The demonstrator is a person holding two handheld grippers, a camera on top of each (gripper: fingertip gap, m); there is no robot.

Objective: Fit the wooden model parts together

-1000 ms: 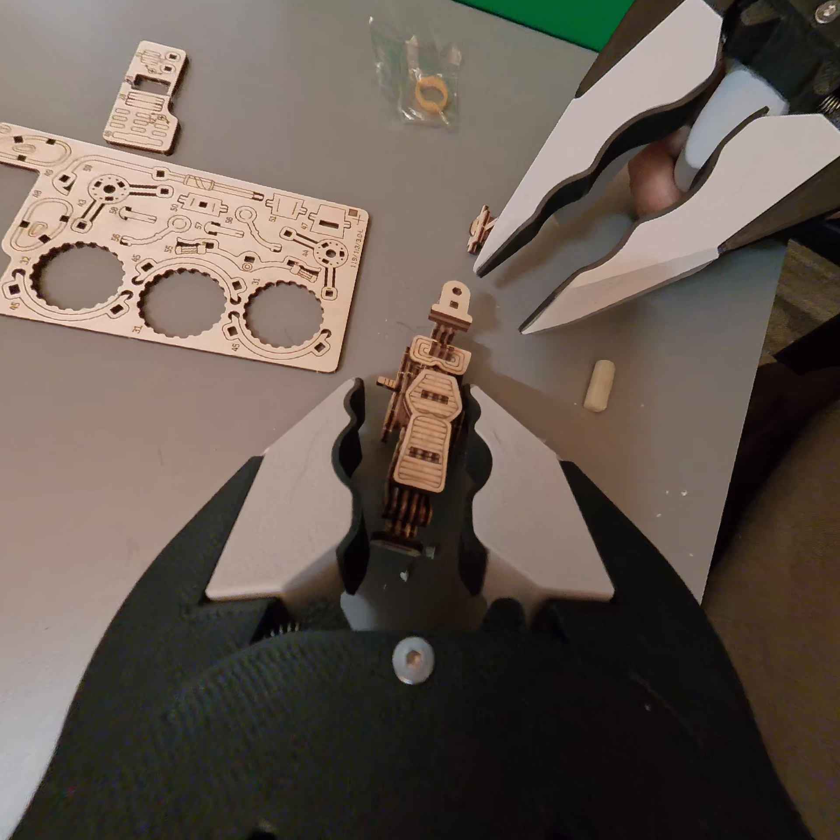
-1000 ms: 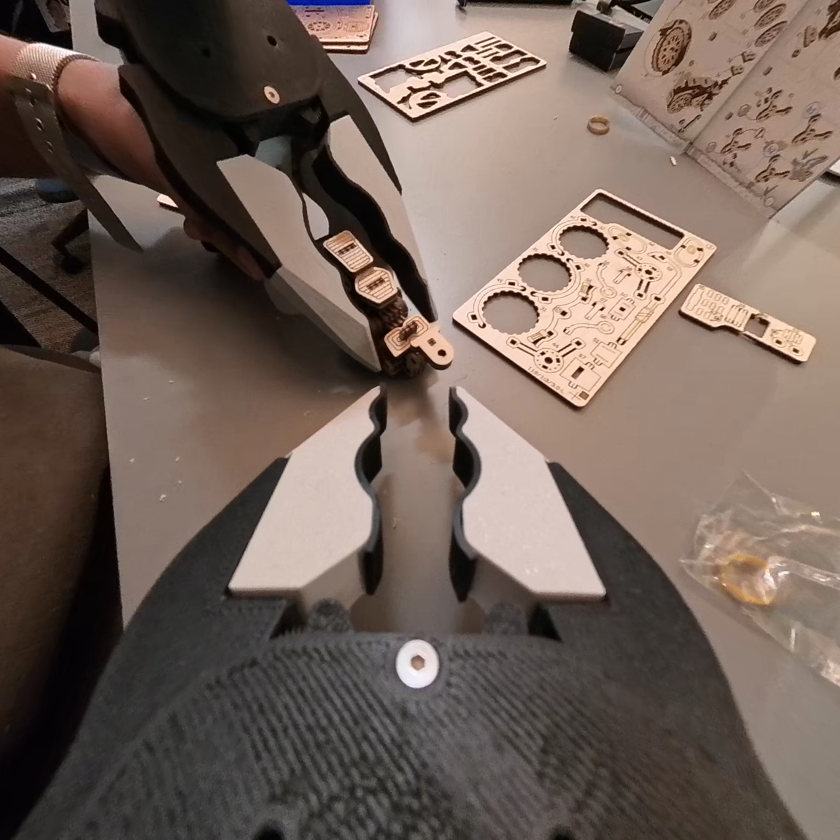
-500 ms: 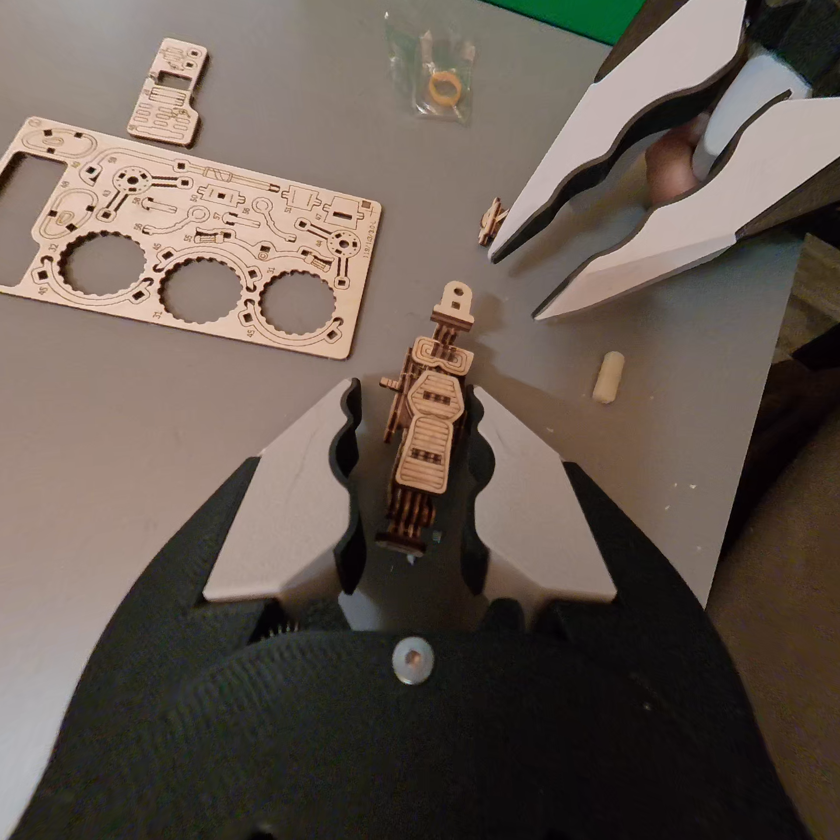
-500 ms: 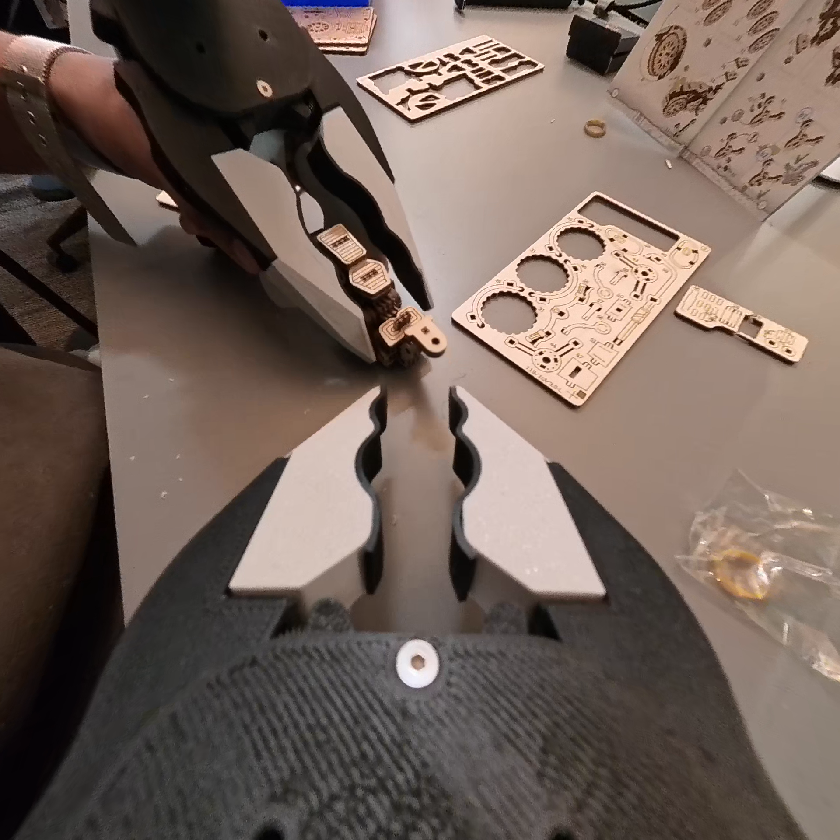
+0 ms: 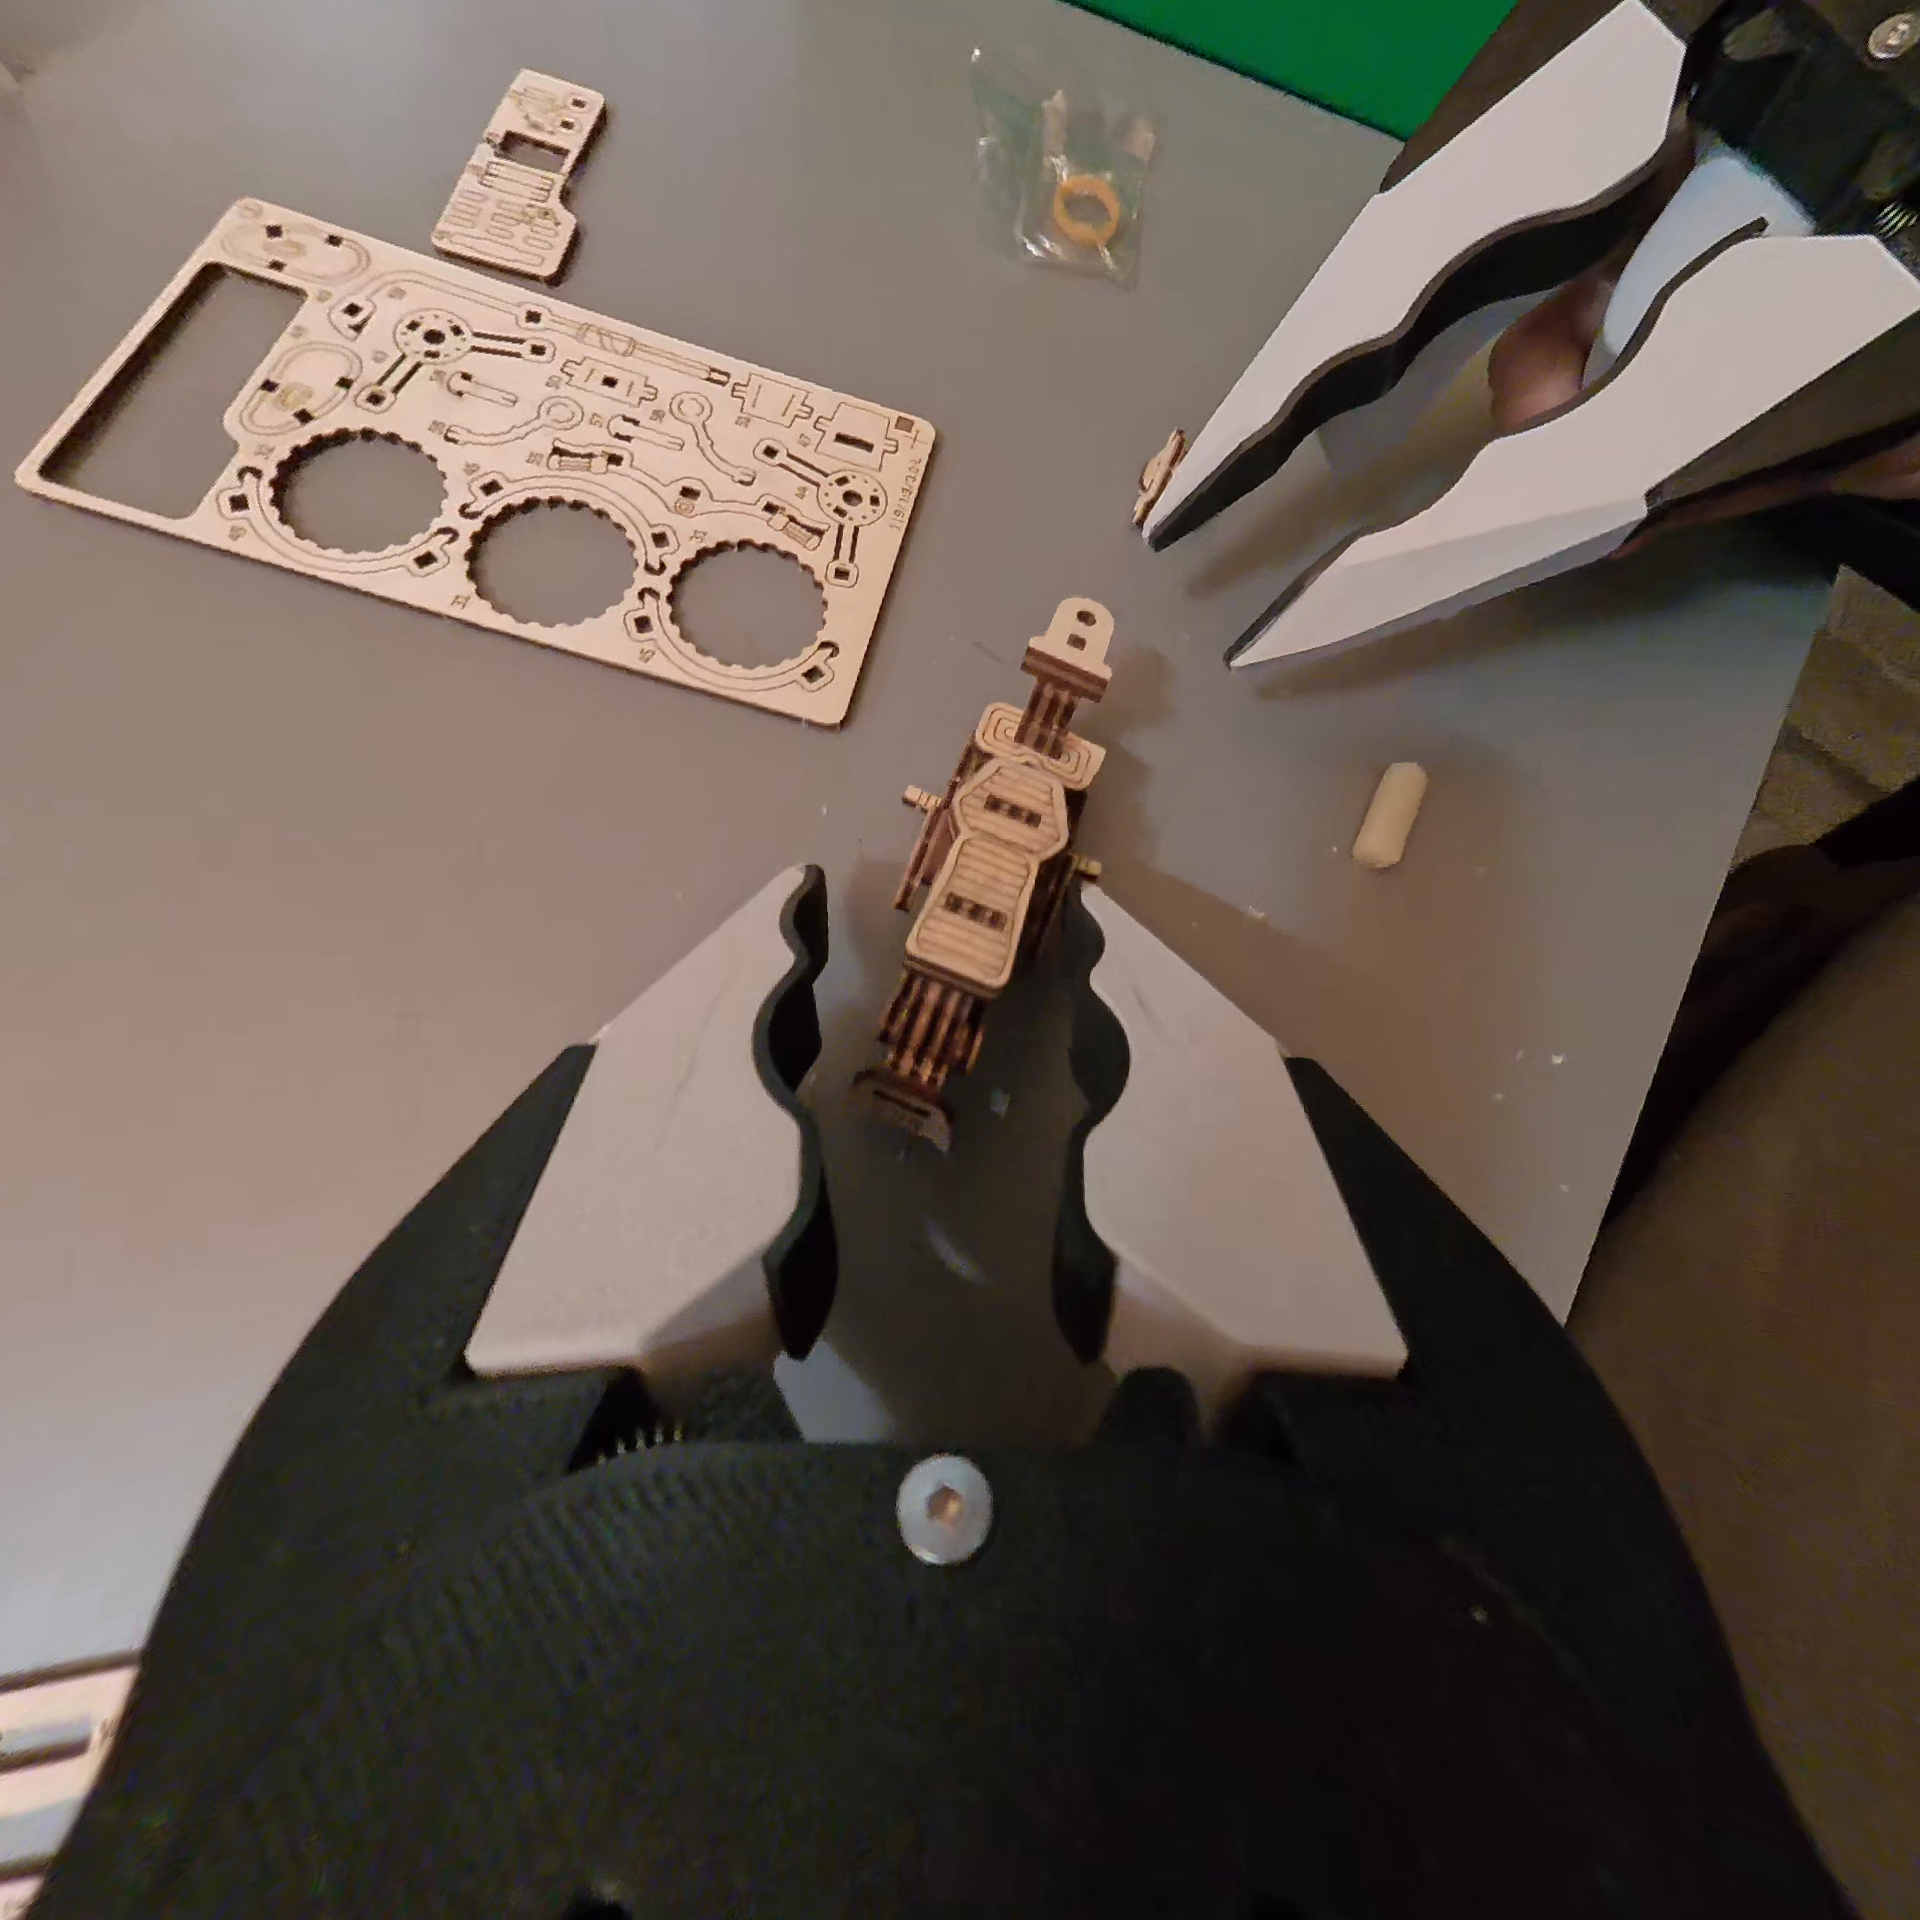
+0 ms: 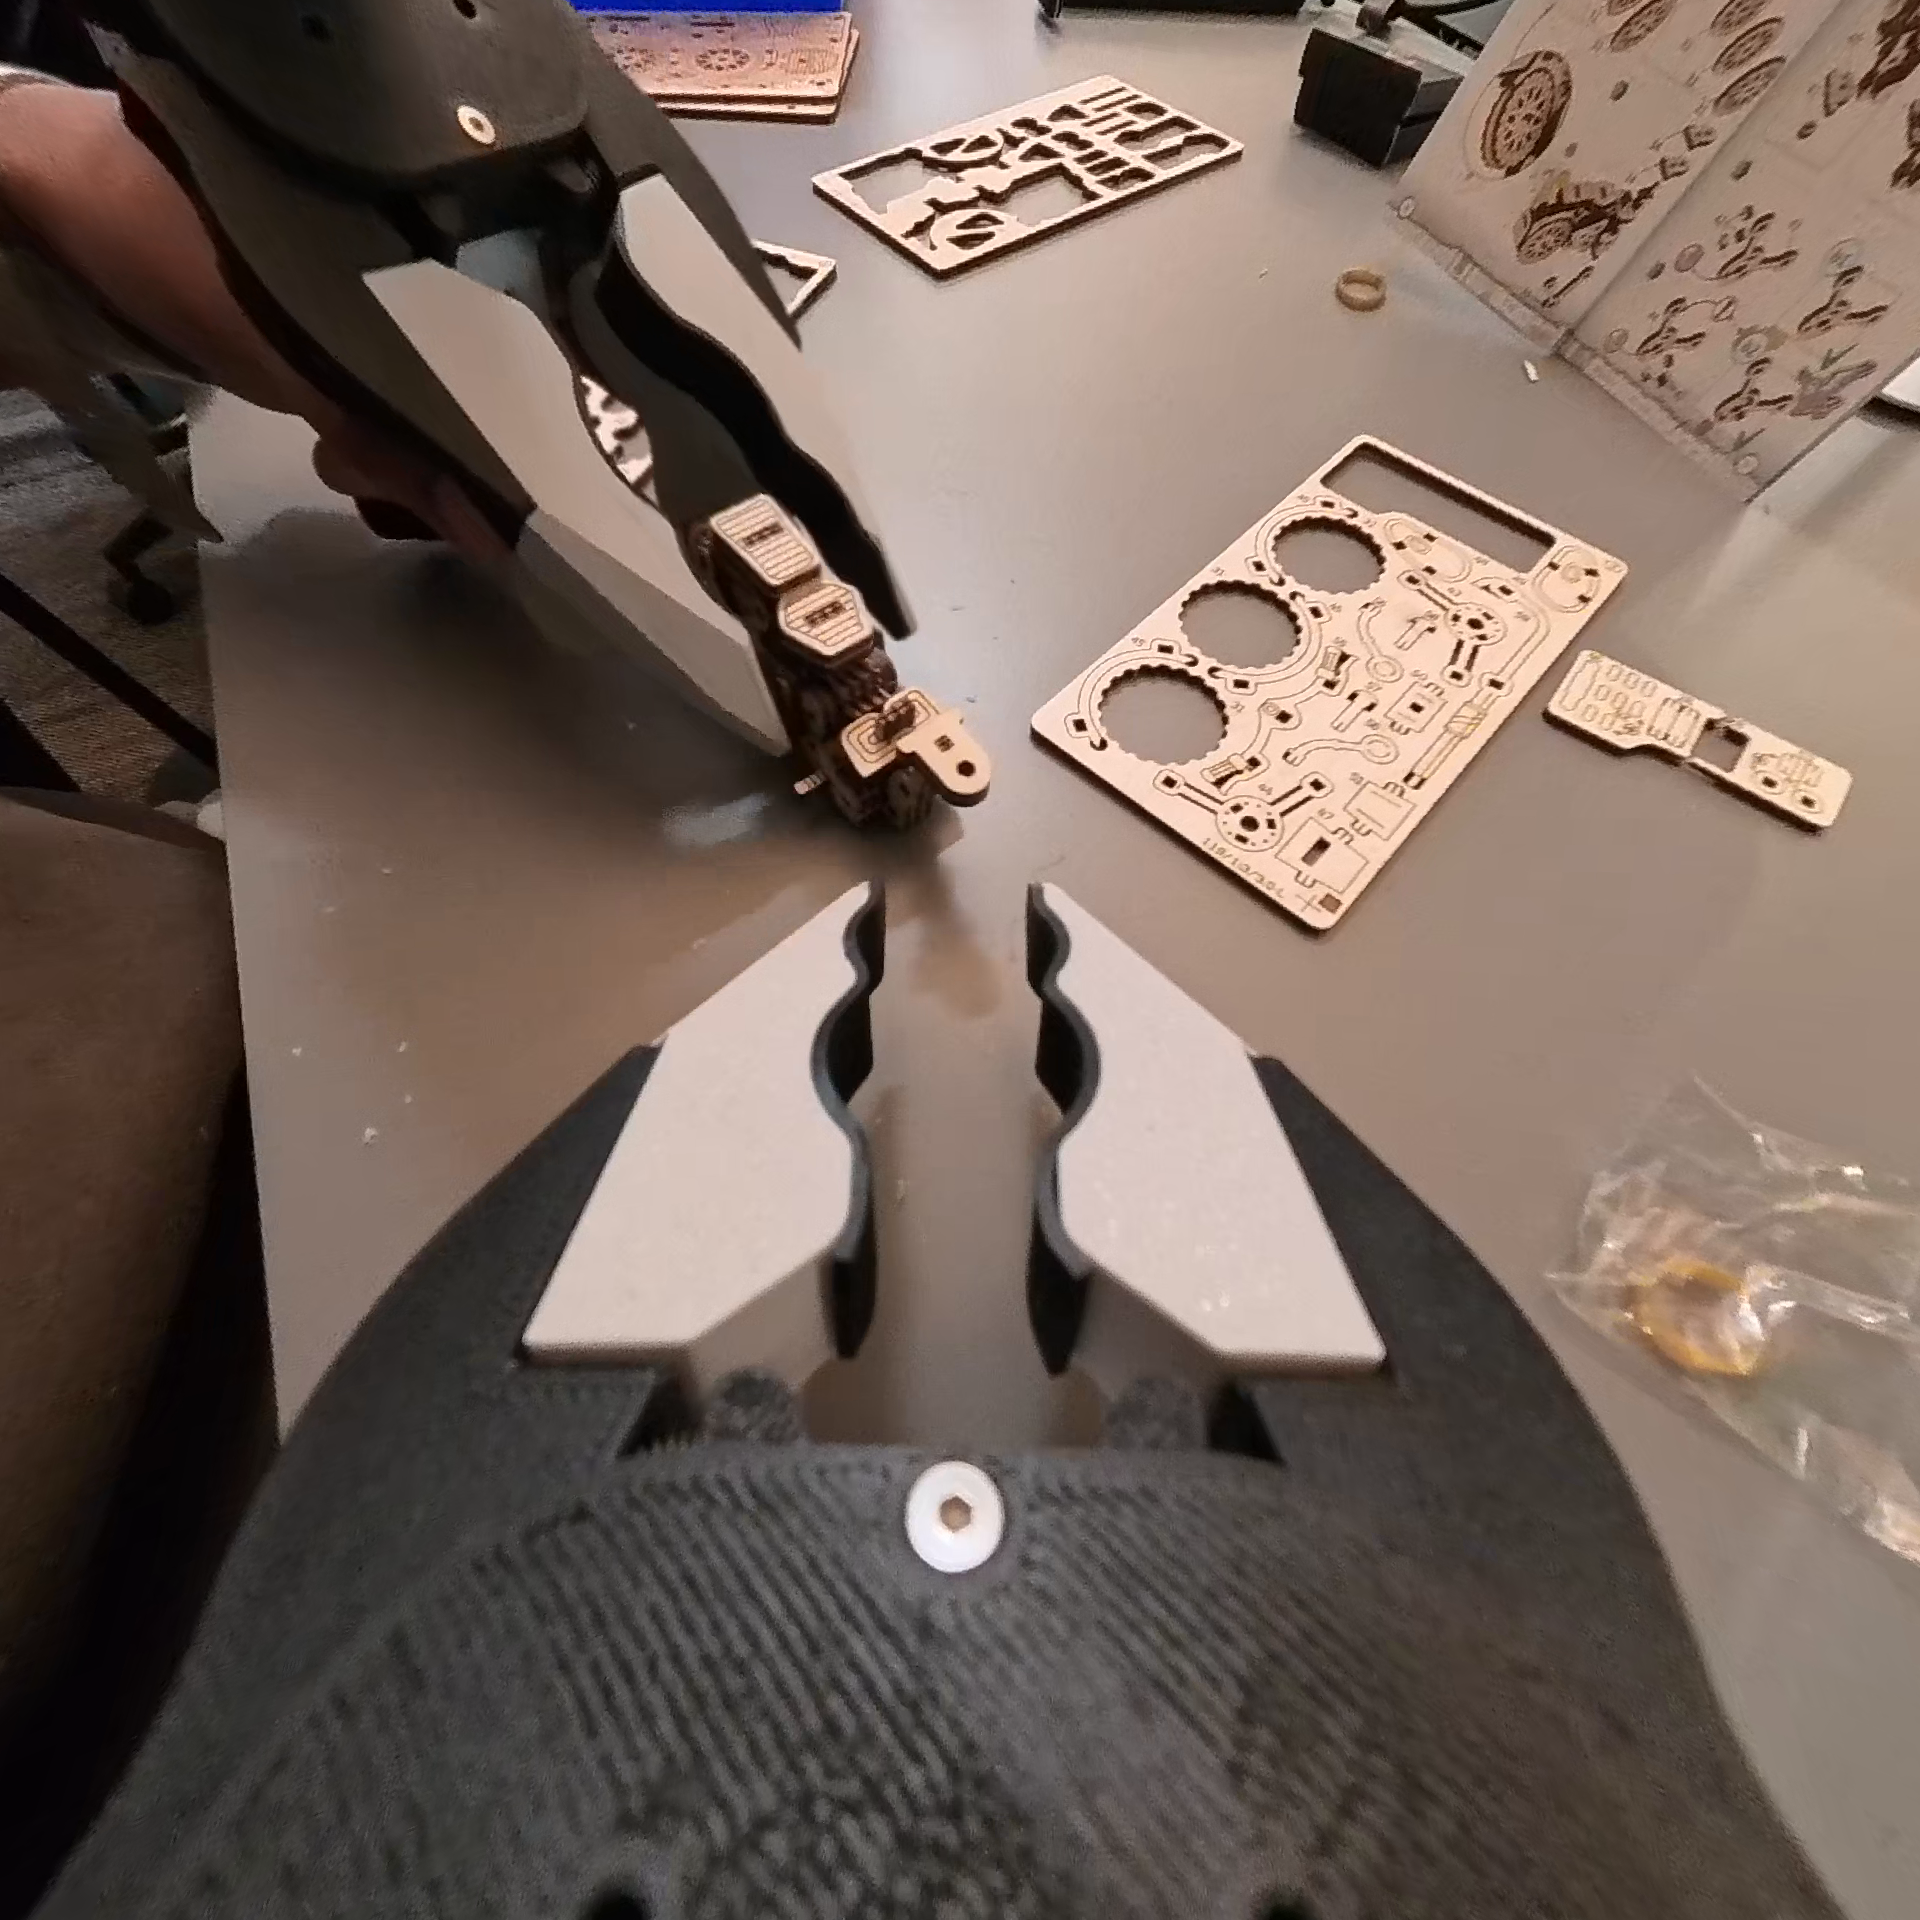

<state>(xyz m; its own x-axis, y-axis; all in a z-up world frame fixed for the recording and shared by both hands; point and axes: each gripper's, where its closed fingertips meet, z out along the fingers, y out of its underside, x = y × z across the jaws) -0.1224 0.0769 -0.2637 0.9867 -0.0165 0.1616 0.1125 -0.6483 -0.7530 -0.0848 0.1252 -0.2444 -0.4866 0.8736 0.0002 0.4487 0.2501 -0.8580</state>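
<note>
Grey table point(image 5: 312, 935). The landmark is the wooden model assembly point(image 5: 987, 862), a narrow laser-cut body with ribbed top plates and a round-holed tab at its far end, standing on the tabletop.

Left gripper point(image 5: 945, 883): jaws spread wide around the assembly's near half. A gap shows between the left finger and the model; the right finger looks to be touching or just beside its flank, and I cannot tell which. From the right wrist view the assembly point(image 6: 831, 686) sits between those fingers with its tab end poking out past the tips, its base on the table.

Right gripper point(image 6: 954, 914): jaws parted, nothing between them, tips pointing at the assembly's tab end and just short of it.

Left of the assembly: punched-out plywood parts sheet point(image 5: 488, 468) with three toothed round openings, lying flat. Beyond that sheet, a small plywood fret point(image 5: 520, 177).

Far beyond the assembly: clear plastic bag point(image 5: 1070, 177) holding a yellow ring point(image 5: 1086, 208).

Right of the assembly: short whitish cylinder point(image 5: 1387, 828), near the table edge.

Small loose wooden piece point(image 5: 1158, 488) beside the right gripper's upper fingertip.
</note>
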